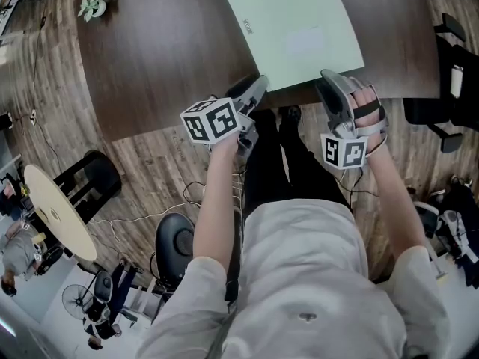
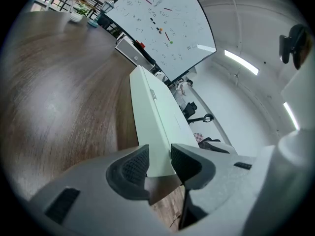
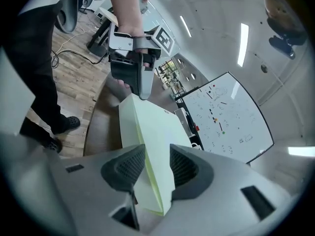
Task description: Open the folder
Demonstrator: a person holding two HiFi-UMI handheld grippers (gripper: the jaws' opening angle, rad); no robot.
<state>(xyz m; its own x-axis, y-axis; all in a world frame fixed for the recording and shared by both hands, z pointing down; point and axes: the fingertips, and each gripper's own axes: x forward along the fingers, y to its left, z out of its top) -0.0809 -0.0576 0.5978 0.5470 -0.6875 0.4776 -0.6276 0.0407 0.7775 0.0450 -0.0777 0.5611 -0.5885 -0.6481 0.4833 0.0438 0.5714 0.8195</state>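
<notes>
A pale green folder (image 1: 292, 28) lies flat and closed on the dark wood table (image 1: 165, 51), its near edge at the table's front edge. My left gripper (image 1: 258, 87) is at the folder's near left corner. In the left gripper view, the folder (image 2: 155, 117) fills the gap between the pads of the left gripper (image 2: 160, 161). My right gripper (image 1: 329, 81) is at the near right corner. In the right gripper view, both pads of the right gripper (image 3: 157, 168) sit against the thick folder edge (image 3: 147, 127). The left gripper (image 3: 141, 92) shows across that corner.
A small potted plant (image 1: 93, 6) stands at the table's far left. A whiteboard (image 2: 162, 23) stands beyond the far end. On the floor are black chairs (image 1: 176, 241), cables and a round pale table (image 1: 56, 212). Another black chair (image 1: 449, 73) sits at the right.
</notes>
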